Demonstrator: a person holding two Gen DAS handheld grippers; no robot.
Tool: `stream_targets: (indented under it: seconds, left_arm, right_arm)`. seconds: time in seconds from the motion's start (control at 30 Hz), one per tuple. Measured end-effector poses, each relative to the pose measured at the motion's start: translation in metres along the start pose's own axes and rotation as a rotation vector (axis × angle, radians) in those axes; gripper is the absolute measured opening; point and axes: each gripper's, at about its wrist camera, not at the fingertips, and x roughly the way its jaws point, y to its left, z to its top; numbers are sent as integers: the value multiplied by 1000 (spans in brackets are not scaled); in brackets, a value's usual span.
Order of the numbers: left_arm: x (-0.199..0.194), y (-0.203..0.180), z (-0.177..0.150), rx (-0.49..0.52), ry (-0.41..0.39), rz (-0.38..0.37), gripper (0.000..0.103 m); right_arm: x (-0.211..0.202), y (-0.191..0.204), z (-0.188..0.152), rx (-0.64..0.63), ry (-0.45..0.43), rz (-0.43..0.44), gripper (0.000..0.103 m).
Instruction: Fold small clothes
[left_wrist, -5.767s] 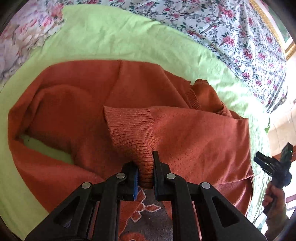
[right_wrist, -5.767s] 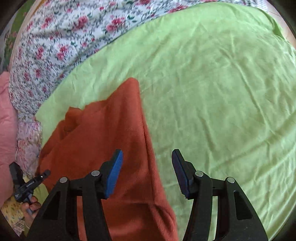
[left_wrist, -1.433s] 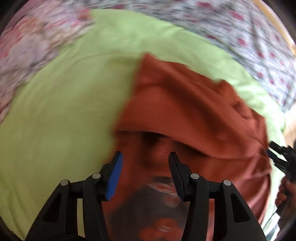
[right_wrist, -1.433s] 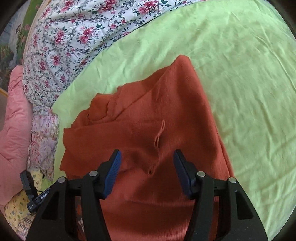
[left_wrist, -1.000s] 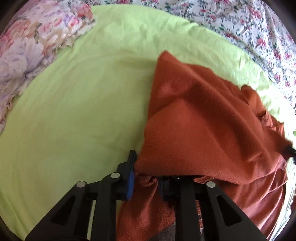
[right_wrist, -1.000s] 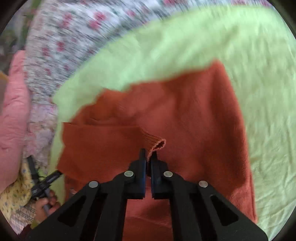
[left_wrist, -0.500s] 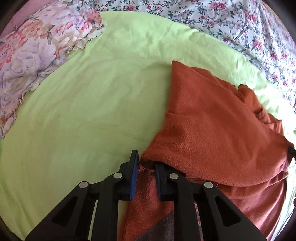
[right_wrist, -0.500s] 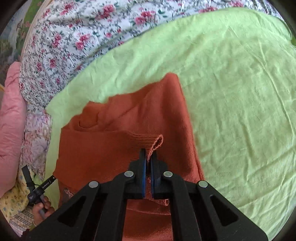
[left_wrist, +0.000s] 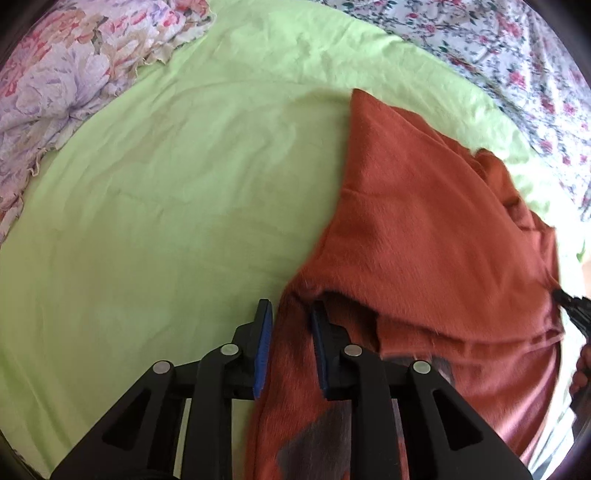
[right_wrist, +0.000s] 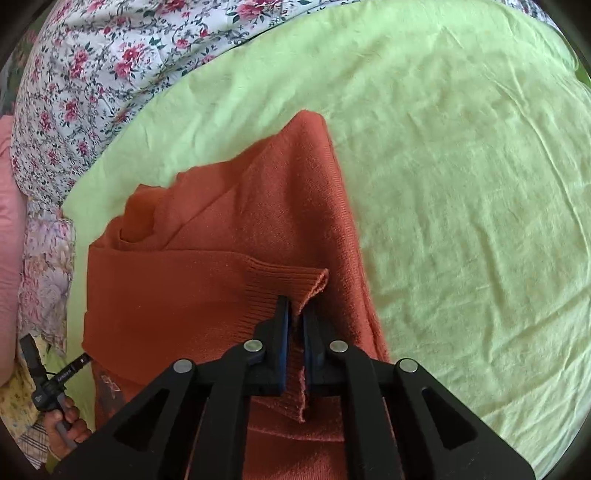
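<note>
A rust-orange knit sweater (left_wrist: 424, 229) lies partly folded on a lime-green sheet (left_wrist: 166, 203). My left gripper (left_wrist: 291, 325) is at the sweater's left edge. Its jaws are opening, and a fold of the knit runs loosely between the blue pads. In the right wrist view the sweater (right_wrist: 240, 221) shows a top layer folded across. My right gripper (right_wrist: 295, 314) pinches that layer's ribbed edge (right_wrist: 280, 280), and its jaws are just starting to part. The left gripper (right_wrist: 44, 384), in a hand, shows at the lower left of that view.
A floral bedcover (left_wrist: 517, 66) lies beyond the sheet, also seen as the floral bedcover (right_wrist: 92, 74). A ruffled flowered pillow (left_wrist: 55, 92) sits at the far left. A pink pillow (right_wrist: 7, 221) is at the left edge. Bare green sheet (right_wrist: 461, 184) stretches right of the sweater.
Both grippers closed on the sweater and drew a layer across it. Since half a second ago the left jaws have widened around the fold, and the right jaws have parted slightly.
</note>
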Motion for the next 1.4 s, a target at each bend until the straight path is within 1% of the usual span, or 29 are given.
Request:
stream_targets:
  seconds: [0.03, 0.1, 0.13, 0.17, 0.2, 0.23, 0.27, 0.37, 0.43, 0.5, 0.53, 0.63, 0.7, 0.73, 0.8, 0.87, 0.93, 0.97, 1.0, 1.03, 1.07, 1.1, 1.13, 1.17, 1.2, 1.27, 1.3, 1.37, 1.4]
  left_arm:
    - [-5, 1, -2, 9, 7, -21, 31]
    - [-16, 0, -3, 29, 6, -58, 38]
    - [-23, -3, -2, 42, -1, -84, 41]
    - [-27, -6, 1, 54, -5, -101, 43]
    - [-32, -12, 5, 76, -14, -113, 48]
    - [-35, -20, 13, 109, -31, -116, 51]
    - [-36, -27, 20, 130, -42, -115, 51]
    - [-31, -51, 58, 200, -75, -106, 57]
    - [-22, -69, 90, 262, -86, -89, 64]
    - [-9, -95, 125, 359, -86, -88, 66]
    - [-2, -108, 141, 412, -81, -89, 71]
    - [23, -136, 184, 516, -70, -52, 73]
    - [47, -147, 207, 558, -5, -67, 74]
    - [62, -152, 219, 576, 21, -49, 74]
    - [84, -157, 231, 620, 61, -32, 74]
    - [104, -161, 237, 652, 129, -34, 74]
    - [124, -167, 237, 692, 236, -61, 73]
    - [129, -169, 234, 713, 258, -64, 73]
    - [130, -173, 230, 746, 259, -58, 73]
    - [131, -176, 227, 781, 245, -47, 69]
    - [130, -178, 225, 801, 236, -52, 63]
    - [127, -180, 226, 810, 225, -67, 41]
    - [122, -181, 227, 815, 200, -68, 3]
    - [116, -181, 228, 806, 176, -53, 6]
    - [110, -181, 230, 797, 143, -38, 5]
    - [88, -181, 231, 779, 26, -9, 5]
    - [81, -180, 233, 754, -12, -9, 5]
    - [86, -178, 239, 699, -36, 22, 5]
    - [95, -179, 241, 693, -33, 51, 6]
  right_arm:
    - [-4, -2, 0, -1, -3, 4, 9]
    - [-12, -4, 0, 5, -7, 19, 10]
    - [-15, -4, 0, 5, -12, 23, 13]
    - [-19, -3, 2, -2, -18, 29, 20]
    - [-21, -1, 4, -12, -21, 34, 26]
    - [-24, 2, 8, -29, -23, 44, 34]
    - [-25, 5, 12, -46, -26, 52, 36]
    - [-21, 22, 32, -125, -34, 67, 36]
    - [-14, 36, 51, -199, -42, 81, 36]
    - [-3, 48, 70, -272, -35, 84, 36]
    - [4, 54, 80, -313, -31, 86, 38]
    - [26, 72, 105, -441, 4, 98, 51]
    - [43, 82, 118, -515, 47, 94, 53]
    - [50, 86, 123, -546, 66, 88, 53]
    - [66, 92, 131, -609, 107, 80, 53]
    - [79, 96, 134, -651, 147, 80, 53]
    - [94, 97, 136, -682, 201, 80, 53]
    - [100, 96, 135, -692, 228, 88, 53]
    - [106, 97, 131, -709, 262, 101, 52]
    - [109, 98, 126, -743, 272, 90, 39]
    - [110, 100, 121, -775, 265, 63, 18]
    - [110, 100, 118, -789, 253, 35, 8]
    - [109, 96, 119, -758, 242, 40, 7]
    - [105, 93, 121, -727, 224, 52, 6]
    - [97, 91, 123, -706, 185, 47, 6]
    - [71, 84, 126, -652, 65, 41, 5]
    - [58, 80, 128, -612, 13, 45, 5]
    - [46, 72, 128, -565, -60, 4, 4]
    - [49, 68, 128, -550, -64, -13, 4]
